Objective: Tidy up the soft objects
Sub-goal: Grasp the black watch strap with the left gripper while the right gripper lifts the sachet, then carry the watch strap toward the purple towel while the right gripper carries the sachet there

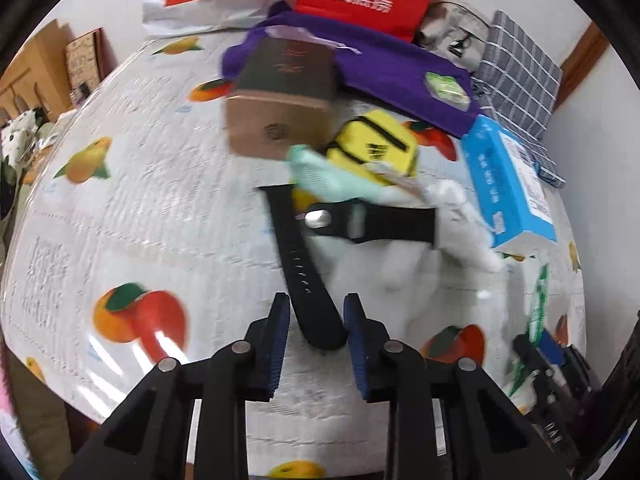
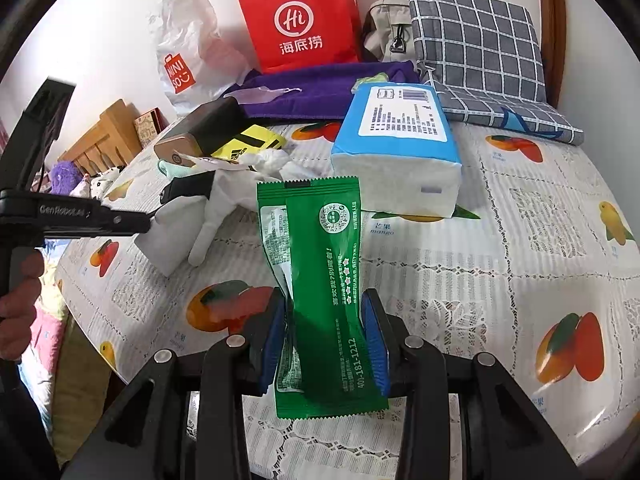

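The left gripper [image 1: 316, 316] was seen pointed steeply down at a round table covered with a white lace-patterned, fruit-printed cloth [image 1: 132, 216]. Its blue-padded jaws were set narrowly on either side of the free end of a black rubber watch strap [image 1: 304, 280]; whether the pads pressed on the strap could not be told through the blur. The strap ran up to a black buckled band [image 1: 360, 222] lying across a white plush toy [image 1: 420, 264].

A flat green foil snack packet [image 2: 320, 280] was held pinched between the blue pads of the right gripper [image 2: 324, 320], its upper end raised above the cloth. Behind it lay a blue-and-white pack of tissues [image 2: 396, 152], and to the left a yellow pouch with black stripes [image 2: 248, 144] and a brown cardboard box with a dark lid [image 2: 196, 136]. A purple cloth [image 2: 320, 88], a red paper bag [image 2: 300, 20] and a grey checked cushion [image 2: 480, 48] were seen at the far edge. A hand [image 2: 16, 312] was seen on the left gripper's handle.
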`<move>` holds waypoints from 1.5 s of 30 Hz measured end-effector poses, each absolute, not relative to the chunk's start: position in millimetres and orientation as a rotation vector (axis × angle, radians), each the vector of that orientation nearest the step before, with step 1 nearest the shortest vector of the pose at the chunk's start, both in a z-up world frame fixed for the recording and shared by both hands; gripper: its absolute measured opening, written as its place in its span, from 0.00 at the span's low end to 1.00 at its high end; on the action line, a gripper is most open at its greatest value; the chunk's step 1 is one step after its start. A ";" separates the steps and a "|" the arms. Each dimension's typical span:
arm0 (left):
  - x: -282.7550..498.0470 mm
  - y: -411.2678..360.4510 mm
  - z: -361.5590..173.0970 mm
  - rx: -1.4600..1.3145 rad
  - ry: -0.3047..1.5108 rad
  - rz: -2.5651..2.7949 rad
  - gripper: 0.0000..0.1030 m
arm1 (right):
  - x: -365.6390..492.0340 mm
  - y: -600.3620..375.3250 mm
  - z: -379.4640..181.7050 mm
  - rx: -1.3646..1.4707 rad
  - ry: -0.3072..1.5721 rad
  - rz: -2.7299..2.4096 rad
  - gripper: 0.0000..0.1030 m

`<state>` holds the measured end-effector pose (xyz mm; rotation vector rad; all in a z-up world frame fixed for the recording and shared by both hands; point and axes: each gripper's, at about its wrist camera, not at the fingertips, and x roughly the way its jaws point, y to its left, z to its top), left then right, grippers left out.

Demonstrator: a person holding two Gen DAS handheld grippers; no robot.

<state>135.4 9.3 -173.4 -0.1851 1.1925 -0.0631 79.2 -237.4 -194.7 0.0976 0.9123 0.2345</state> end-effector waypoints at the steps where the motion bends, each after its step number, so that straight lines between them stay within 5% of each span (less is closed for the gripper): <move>1: 134.2 14.6 -176.1 -0.186 1.195 -0.056 0.26 | 78.5 -237.7 -194.3 0.097 0.912 0.231 0.37; 12: 145.8 32.4 -204.9 -0.181 1.185 -0.080 0.27 | 77.2 -249.4 -197.3 0.088 0.924 0.158 0.37; 21: 164.4 -1.6 -207.3 0.024 1.103 -0.087 0.38 | 80.7 -259.5 -206.0 0.072 0.956 0.098 0.37; 24: 158.9 6.6 -206.1 0.046 1.080 -0.076 0.20 | 82.9 -261.3 -209.2 0.071 0.965 0.088 0.37; 37: 159.8 13.5 -206.4 0.049 1.043 -0.081 0.19 | 92.5 -262.5 -216.2 0.062 0.960 0.088 0.37; 40: 160.8 19.8 -203.9 0.012 1.052 -0.099 0.19 | 95.0 -258.9 -216.5 0.030 0.950 0.074 0.26; 45: 155.3 27.6 -197.2 -0.022 1.044 -0.116 0.19 | 95.3 -257.6 -208.8 0.053 0.947 0.109 0.25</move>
